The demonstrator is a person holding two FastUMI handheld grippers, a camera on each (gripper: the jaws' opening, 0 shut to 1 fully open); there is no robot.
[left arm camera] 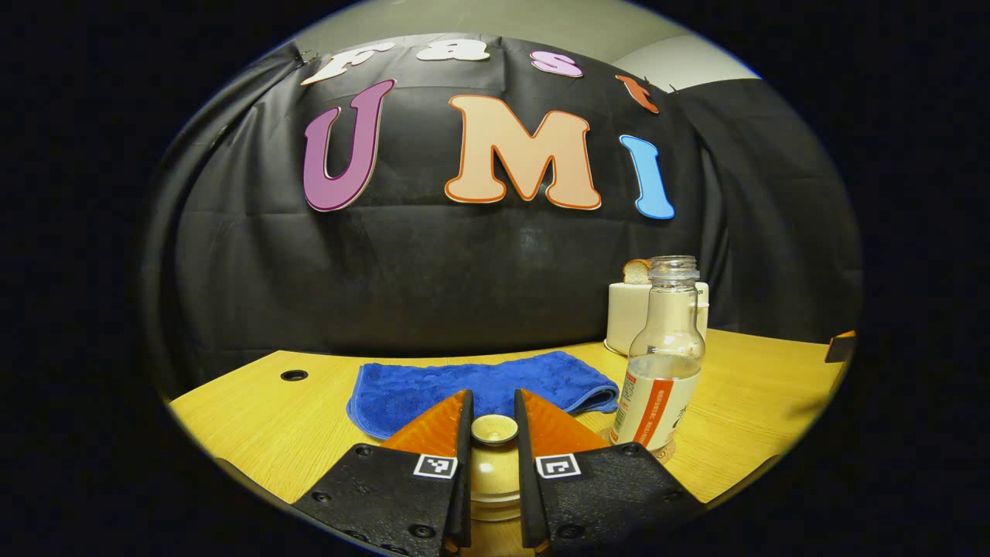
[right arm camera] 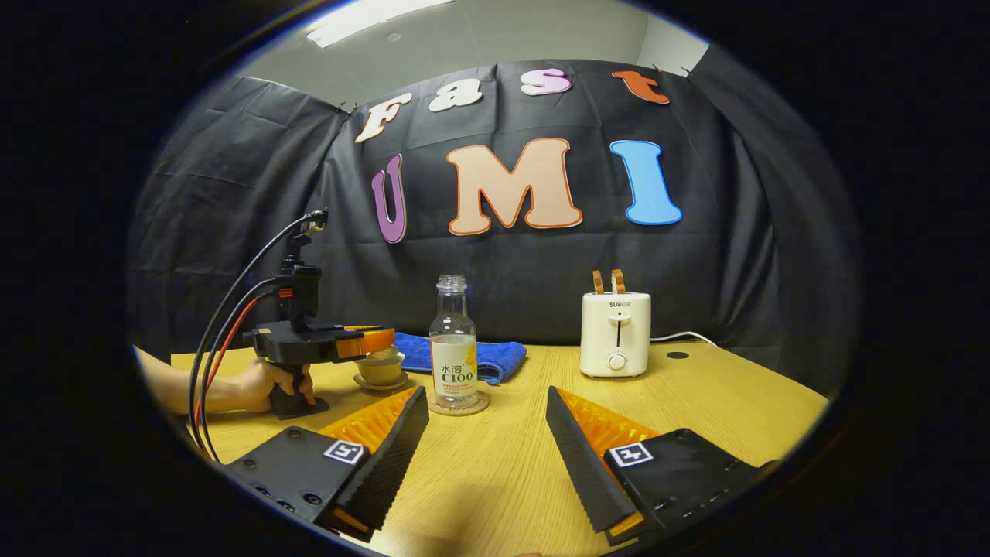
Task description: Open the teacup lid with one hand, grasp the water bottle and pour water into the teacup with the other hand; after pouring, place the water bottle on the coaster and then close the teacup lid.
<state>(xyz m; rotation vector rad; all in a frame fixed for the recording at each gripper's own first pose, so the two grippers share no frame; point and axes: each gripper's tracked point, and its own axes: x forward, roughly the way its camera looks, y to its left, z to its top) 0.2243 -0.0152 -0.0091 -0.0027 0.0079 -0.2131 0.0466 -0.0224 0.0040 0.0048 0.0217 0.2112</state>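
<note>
Wooden and pale yellow, the table (right arm camera: pixel 495 472) is carrying everything here. Nearest in the left gripper view, the left tool (left arm camera: pixel 493 422) is sitting low over the teacup lid (left arm camera: pixel 495 464), its fingers (left arm camera: pixel 462 433) drawn in close on either side of the lid's round knob (left arm camera: pixel 495 428); whether both are actually pressing on the knob cannot be told, as a thin gap seems to be showing on each side. The lid is resting on the teacup (right arm camera: pixel 379 371), which is standing on a small saucer (right arm camera: pixel 380 382) at the left of the table in the right gripper view.

In the right gripper view, the right tool (right arm camera: pixel 487 429) is hovering above the table with its fingers spread wide and nothing between them. Farther off on the left, a hand (right arm camera: pixel 267 383) is gripping the handle of the left tool, with cables trailing from it.

Just beyond the right tool's fingers, the water bottle (right arm camera: pixel 454 344) is standing upright and uncapped on a round coaster (right arm camera: pixel 459 408), partly filled with clear liquid. It is standing near the teacup, to that cup's right, and apart from both tools.

Behind the cup and bottle, a blue cloth (left arm camera: pixel 479 387) is lying folded on the table. Farther back and to the right, a cream toaster (right arm camera: pixel 616 334) is standing with slices of bread (right arm camera: pixel 607 281) poking out of its slots, close to the black cloth wall (right arm camera: pixel 541 263).
</note>
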